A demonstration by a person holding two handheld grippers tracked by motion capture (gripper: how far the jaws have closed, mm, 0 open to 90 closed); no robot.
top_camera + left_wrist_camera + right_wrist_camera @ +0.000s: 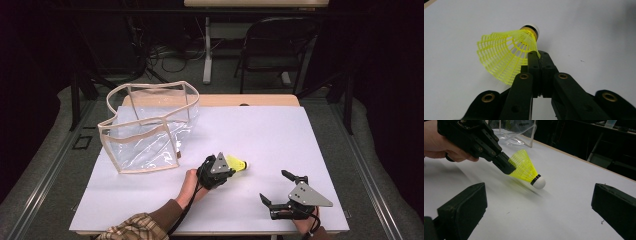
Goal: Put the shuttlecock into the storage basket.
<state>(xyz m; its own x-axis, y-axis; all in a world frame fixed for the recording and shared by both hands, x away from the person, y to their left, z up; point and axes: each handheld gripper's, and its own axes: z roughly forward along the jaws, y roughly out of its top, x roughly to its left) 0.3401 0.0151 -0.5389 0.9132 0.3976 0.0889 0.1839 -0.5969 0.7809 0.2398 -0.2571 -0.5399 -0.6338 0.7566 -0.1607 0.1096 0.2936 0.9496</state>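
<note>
A single white-topped bench (280, 130) takes up the middle of the high view; its near edge is partly covered by a plaid sleeve (131, 229) at the bottom left, and the room behind it is too dark to read beyond one folding chair (272, 45) at the upper right and a tangle of cables on the floor

One clear plastic bag (147, 127) with beige trim stands open in the upper left part of the bench; nothing can be made out inside it, though glare on the plastic blurs its floor. In the right gripper view just a corner of it shows at the top edge, cut off

Two grippers are on the bench. The right gripper (276, 186) sits at the lower right of the high view, its hand mostly cut off by the bottom edge, its jaws spread wide with nothing between them; in its own view they stand at the lower left and right edges. The left gripper (227, 172), just below centre, has its jaws closed on the skirt rim of one yellow shuttlecock (237, 163)

The shuttlecock (527, 170) is tilted, its white cork down toward the bench; whether the cork touches the surface cannot be told. In the left gripper view the shuttlecock (506, 53) fans out to the upper left of the pinched jaws
</note>
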